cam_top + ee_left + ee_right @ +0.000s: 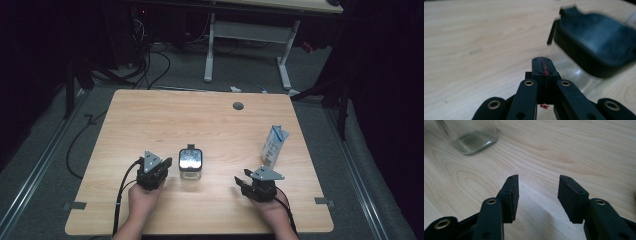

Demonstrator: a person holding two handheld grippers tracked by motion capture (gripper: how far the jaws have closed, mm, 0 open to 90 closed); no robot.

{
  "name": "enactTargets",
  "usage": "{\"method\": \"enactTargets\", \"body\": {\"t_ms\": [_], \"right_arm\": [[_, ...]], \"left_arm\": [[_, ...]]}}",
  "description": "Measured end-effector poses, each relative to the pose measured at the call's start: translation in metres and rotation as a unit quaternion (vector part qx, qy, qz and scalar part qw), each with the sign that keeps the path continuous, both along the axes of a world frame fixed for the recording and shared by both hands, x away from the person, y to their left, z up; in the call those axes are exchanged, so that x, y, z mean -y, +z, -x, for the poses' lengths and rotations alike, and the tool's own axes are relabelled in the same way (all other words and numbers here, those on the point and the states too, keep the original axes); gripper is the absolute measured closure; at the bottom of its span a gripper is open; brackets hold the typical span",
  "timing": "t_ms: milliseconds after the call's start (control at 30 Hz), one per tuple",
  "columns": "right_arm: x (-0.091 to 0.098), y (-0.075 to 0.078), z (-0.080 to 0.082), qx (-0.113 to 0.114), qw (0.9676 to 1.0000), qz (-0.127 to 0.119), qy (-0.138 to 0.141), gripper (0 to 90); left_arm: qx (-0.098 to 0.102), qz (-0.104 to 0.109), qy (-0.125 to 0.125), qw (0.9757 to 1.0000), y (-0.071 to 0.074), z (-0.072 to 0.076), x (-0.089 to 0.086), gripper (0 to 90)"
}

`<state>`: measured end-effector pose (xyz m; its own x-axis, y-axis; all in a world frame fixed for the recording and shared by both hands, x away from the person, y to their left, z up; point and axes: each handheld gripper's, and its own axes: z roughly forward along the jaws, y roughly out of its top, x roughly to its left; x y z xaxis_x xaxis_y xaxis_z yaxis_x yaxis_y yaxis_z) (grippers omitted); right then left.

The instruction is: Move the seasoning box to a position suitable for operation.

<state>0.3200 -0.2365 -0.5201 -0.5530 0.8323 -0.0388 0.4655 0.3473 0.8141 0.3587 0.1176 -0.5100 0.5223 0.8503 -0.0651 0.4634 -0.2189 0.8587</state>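
While the left gripper [165, 163] is pressed shut on nothing, just left of the lidded glass jar [190, 163], the right gripper [242, 180] is held parted and empty, the jar well off beyond its fingertips. Should the shut jaws be pushed on, the jar could be knocked sideways. A blurred dark lid [596, 50] is shown close in the left gripper view; the carton [274, 145] is seen from above.

Clear glass jar [190, 165] — matt wooden table [200, 120]
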Motion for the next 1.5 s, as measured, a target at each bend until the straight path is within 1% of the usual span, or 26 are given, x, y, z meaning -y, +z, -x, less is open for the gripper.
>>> {"method": "enactTargets", "body": {"t_ms": [100, 133, 167, 200, 233, 367, 500, 667, 733, 767, 1100, 1233, 1267, 1300, 1333, 1367, 1400, 1433, 1467, 1500], "right_arm": [[-0.002, 0.0, 0.001, -0.001, 1.0, 0.002, -0.001, 52.7], [-0.002, 0.0, 0.0, -0.002, 1.0, 0.002, -0.003, 52.5], [-0.002, 0.0, 0.0, -0.001, 1.0, 0.003, -0.005, 52.5], [-0.002, 0.0, 0.0, -0.003, 1.0, 0.004, -0.006, 52.6], [-0.001, 0.0, 0.0, -0.002, 1.0, 0.003, -0.005, 52.8], [0.001, -0.001, -0.001, -0.004, 0.9999, 0.002, -0.014, 53.7], [0.002, 0.0, 0.0, -0.001, 0.9999, 0.0, -0.014, 54.2], [0.004, 0.001, -0.001, -0.001, 0.9998, -0.005, -0.018, 52.7], [0.004, 0.001, -0.001, -0.001, 0.9998, -0.006, -0.018, 52.6], [0.004, 0.001, -0.001, -0.001, 0.9998, -0.006, -0.018, 52.6], [0.005, 0.001, -0.001, 0.003, 0.9998, -0.009, -0.019, 52.8], [0.004, 0.001, -0.001, 0.001, 0.9998, -0.008, -0.018, 52.5], [0.004, 0.001, -0.001, 0.002, 0.9998, -0.007, -0.016, 52.4], [0.004, 0.001, -0.001, 0.002, 0.9998, -0.007, -0.016, 52.4], [0.004, 0.001, -0.001, 0.006, 0.9999, -0.005, -0.014, 52.4], [0.004, 0.001, -0.001, 0.006, 0.9999, -0.005, -0.014, 52.4], [0.003, 0.001, -0.001, 0.006, 0.9999, -0.006, -0.013, 52.4], [0.003, 0.001, -0.001, 0.007, 0.9999, -0.006, -0.013, 52.5], [0.003, 0.001, -0.001, 0.006, 0.9999, -0.006, -0.011, 52.6], [0.003, 0.001, -0.001, 0.006, 0.9999, -0.006, -0.011, 52.6]], "left_arm": [[-0.012, -0.005, -0.013, 0.9998, -0.009, 0.0, 0.006, 89.9], [-0.014, -0.003, -0.019, 0.9997, -0.011, 0.0, 0.008, 89.9], [-0.014, -0.003, -0.019, 0.9997, -0.011, 0.0, 0.008, 90.0], [-0.013, -0.007, -0.03, 0.9994, -0.013, 0.002, 0.013, 90.0], [-0.013, -0.01, -0.03, 0.9994, -0.013, 0.003, 0.015, 90.0], [-0.014, -0.007, -0.038, 0.9992, -0.014, 0.007, 0.019, 90.0], [-0.014, -0.011, -0.054, 0.9984, -0.014, 0.014, 0.026, 90.0], [-0.011, -0.008, -0.072, 0.9973, -0.012, 0.022, 0.036, 89.9], [-0.011, -0.008, -0.074, 0.9971, -0.012, 0.023, 0.038, 89.9], [-0.01, -0.007, -0.081, 0.9966, -0.012, 0.026, 0.043, 89.9], [-0.013, -0.007, -0.104, 0.9945, -0.013, 0.029, 0.057, 89.5], [-0.013, -0.006, -0.106, 0.9942, -0.013, 0.031, 0.057, 85.7], [-0.007, -0.002, -0.102, 0.9947, -0.011, 0.032, 0.053, 84.6], [-0.007, -0.002, -0.102, 0.9947, -0.011, 0.032, 0.053, 82.8], [0.003, 0.001, -0.104, 0.9946, -0.007, 0.032, 0.046, 80.4], [0.003, 0.001, -0.104, 0.9946, -0.007, 0.032, 0.046, 77.9], [0.002, 0.004, -0.102, 0.9948, -0.005, 0.03, 0.043, 77.9], [-0.003, 0.009, -0.101, 0.9949, -0.003, 0.029, 0.039, 74.4], [-0.003, 0.013, -0.099, 0.995, -0.001, 0.027, 0.035, 70.5], [0.0, 0.014, -0.094, 0.9954, 0.002, 0.026, 0.029, 70.5]]}}
